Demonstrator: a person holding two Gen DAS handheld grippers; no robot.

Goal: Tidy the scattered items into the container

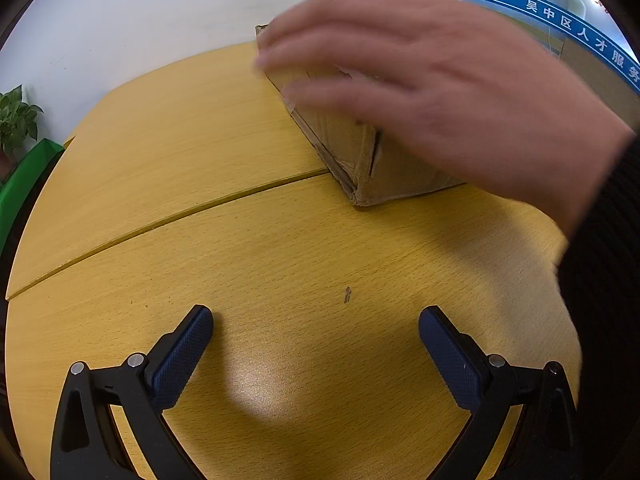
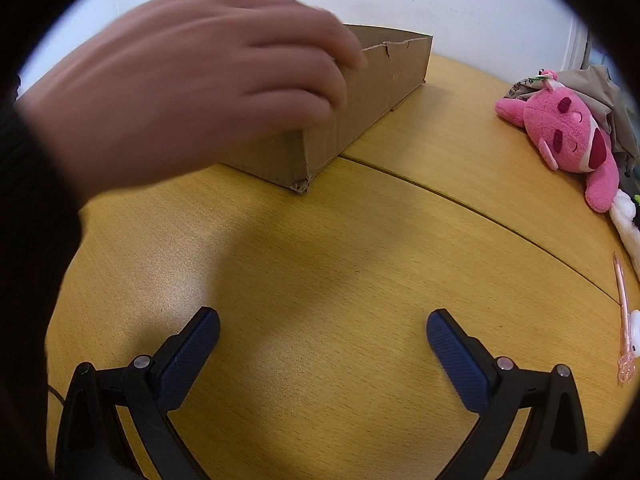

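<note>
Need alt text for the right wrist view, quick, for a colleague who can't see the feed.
A blurred bare hand reaches over an open cardboard box on a yellow wooden table. The right claw hangs open and empty above bare tabletop. A pink plush toy and a pink pen lie at the right edge.

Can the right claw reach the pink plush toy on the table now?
Probably yes. The right claw is open and empty, and the table between it and the pink plush toy lies bare. The hand is off by the cardboard box.

Bright, even light; soft glare on the table [image 1: 256, 384] toward six o'clock; the hand [image 2: 192, 92] is motion-blurred; fisheye edges curve dark.
</note>
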